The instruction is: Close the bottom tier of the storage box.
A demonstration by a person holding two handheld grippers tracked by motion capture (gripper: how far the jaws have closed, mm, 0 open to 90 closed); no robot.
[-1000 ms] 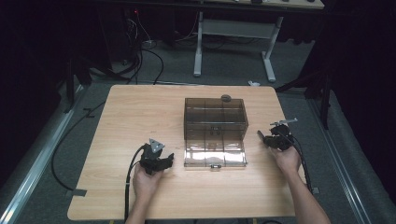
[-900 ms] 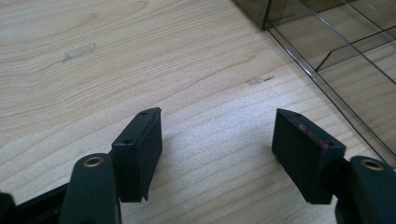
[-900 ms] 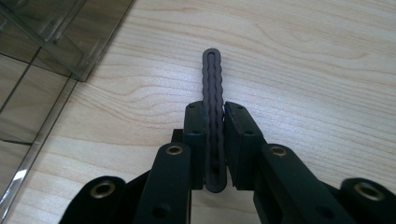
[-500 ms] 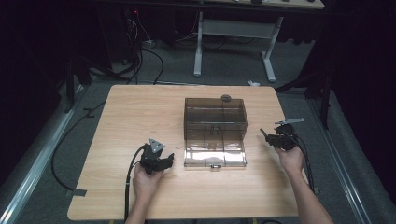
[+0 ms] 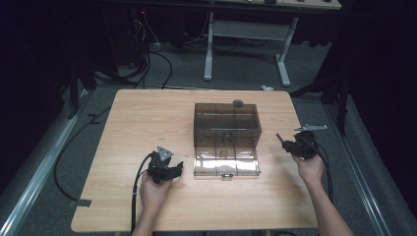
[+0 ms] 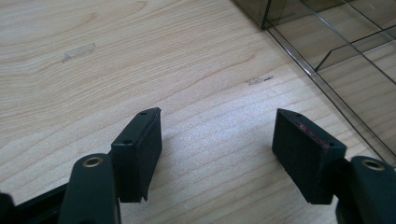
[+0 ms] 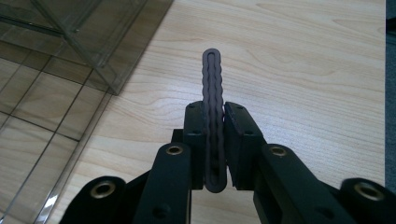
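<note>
At frame right the right gripper [image 5: 284, 143] pinches a dark ribbed strip [image 7: 213, 121] beside the open, seemingly empty clear box [image 5: 226, 140] at centre, likely not yet placed, while the left gripper [image 6: 219, 154] gapes wide.

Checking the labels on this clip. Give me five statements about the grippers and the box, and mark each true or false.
1. The right gripper is shut on a dark ridged strip. True.
2. The left gripper holds a strip as well. False: its jaws stand apart with bare table between them.
3. The clear compartment box lies open, its lid flat on the table toward the person. True.
4. The box sits at the left edge of the table. False: it sits near the middle, between the two grippers.
5. A small round grey object sits at the far edge of the box. True.
</note>
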